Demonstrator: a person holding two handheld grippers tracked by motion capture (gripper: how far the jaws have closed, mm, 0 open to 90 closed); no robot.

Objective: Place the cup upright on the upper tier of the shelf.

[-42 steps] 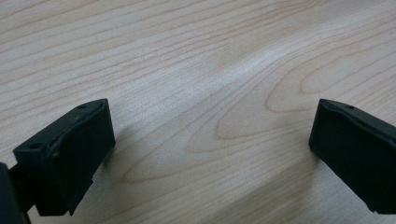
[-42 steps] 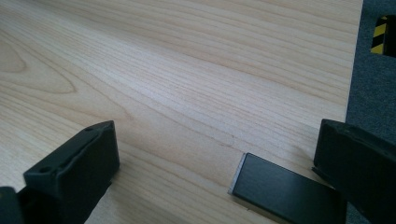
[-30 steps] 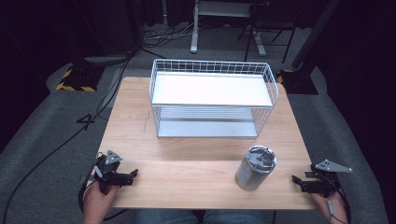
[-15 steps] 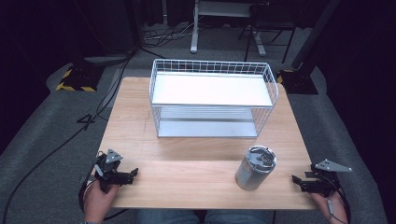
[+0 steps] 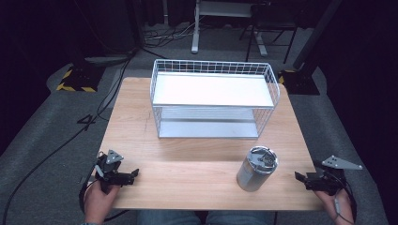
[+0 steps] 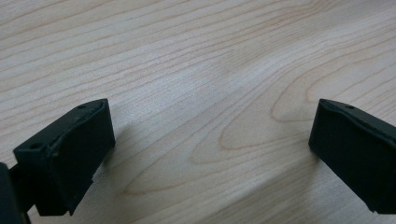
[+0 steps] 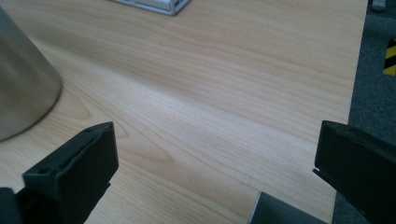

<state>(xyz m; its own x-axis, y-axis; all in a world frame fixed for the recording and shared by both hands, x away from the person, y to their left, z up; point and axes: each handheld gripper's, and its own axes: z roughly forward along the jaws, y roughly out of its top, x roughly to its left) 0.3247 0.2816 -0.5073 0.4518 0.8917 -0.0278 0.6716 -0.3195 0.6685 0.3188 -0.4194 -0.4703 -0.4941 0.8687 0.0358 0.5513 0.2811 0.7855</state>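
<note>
Timber lay bare under both tongs. The left gripper [image 5: 133, 174] rested low over the near left corner of the wooden table [image 5: 197, 154], held in the person's left hand [image 5: 97, 199], its jaws spread wide with nothing between them; in the left gripper view the left gripper [image 6: 210, 140] showed plain wood grain across the gap. The near edge of the table ran just behind it and the left edge just outboard, so open room lay ahead and inward, toward the middle of the board.

The right gripper [image 5: 300, 178] sat at the near right corner, right at the table's side edge, held in the right hand [image 5: 335, 201], with grey carpet [image 5: 338, 136] beyond that edge. Its jaws were likewise parted and held nothing. In the right gripper view the right gripper [image 7: 215, 154] looked across open wood, and the table edge fell away to carpet past its outer jaw.

A metal tumbler [image 5: 256, 168] stood upright just inboard of the right gripper, near it but not touching, and well apart from the left gripper, with clear board between. Its lid was on, so I could not tell what it held. The tumbler's steel wall [image 7: 21, 84] rose beyond the inner jaw in the right gripper view.

Farther ahead of both grippers, across a broad free strip of table, stood a white wire basket shelf [image 5: 155, 93] with two flat tiers, both bare.
</note>
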